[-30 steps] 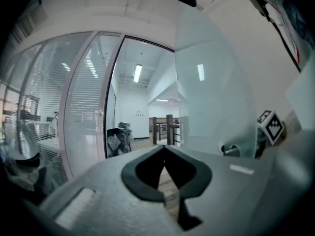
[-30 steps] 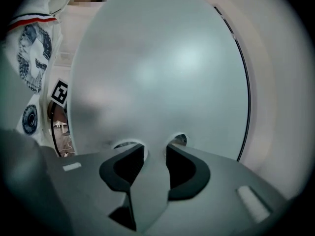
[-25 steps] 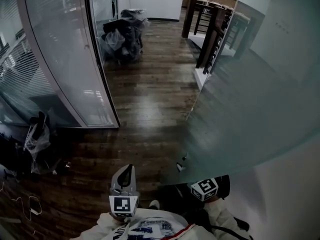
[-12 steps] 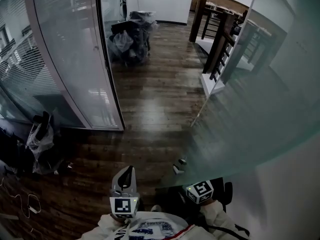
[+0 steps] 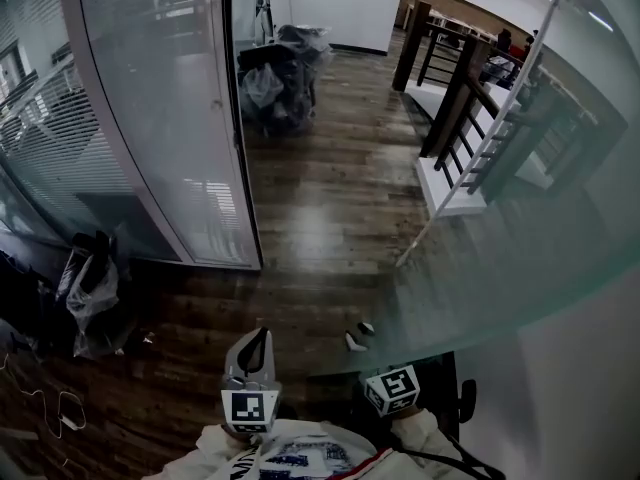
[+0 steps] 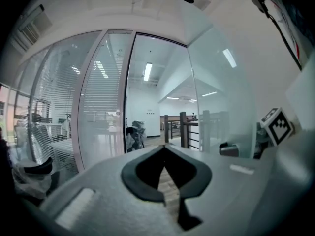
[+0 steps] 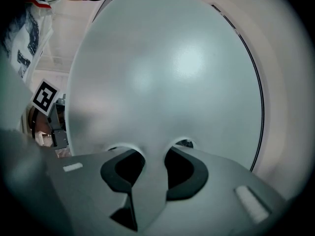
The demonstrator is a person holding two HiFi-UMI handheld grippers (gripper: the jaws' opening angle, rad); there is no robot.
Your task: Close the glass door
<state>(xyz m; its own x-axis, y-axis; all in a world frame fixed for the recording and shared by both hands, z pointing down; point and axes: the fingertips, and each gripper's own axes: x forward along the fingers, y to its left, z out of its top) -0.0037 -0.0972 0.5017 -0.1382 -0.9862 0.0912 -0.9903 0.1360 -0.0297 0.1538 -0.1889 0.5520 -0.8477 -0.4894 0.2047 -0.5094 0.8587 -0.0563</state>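
Note:
The frosted glass door [image 5: 520, 238] fills the right of the head view and stands swung out from its dark frame post [image 5: 240, 138]. My right gripper [image 7: 150, 149] is shut on the door's edge, and a strip of the frosted pane [image 7: 167, 73] runs down between its pads. Its jaws have just been closing on that edge. In the head view only its marker cube [image 5: 392, 390] shows, since the pane hides the jaws. My left gripper [image 5: 260, 336] points forward over the wooden floor, shut and empty, with its tips meeting [image 6: 164, 147].
A curved glass partition with blinds [image 5: 150, 118] stands left of the doorway. Bagged bundles [image 5: 280, 78] sit on the floor beyond it. A dark stair railing [image 5: 470, 108] runs at the right behind the pane. A plastic bag [image 5: 90, 288] and a thin cable [image 5: 60, 408] lie at the lower left.
The door has swung with my right gripper on it, so more of the stair railing shows past it. Both grippers have moved level, and the frame post sits further right in the view.

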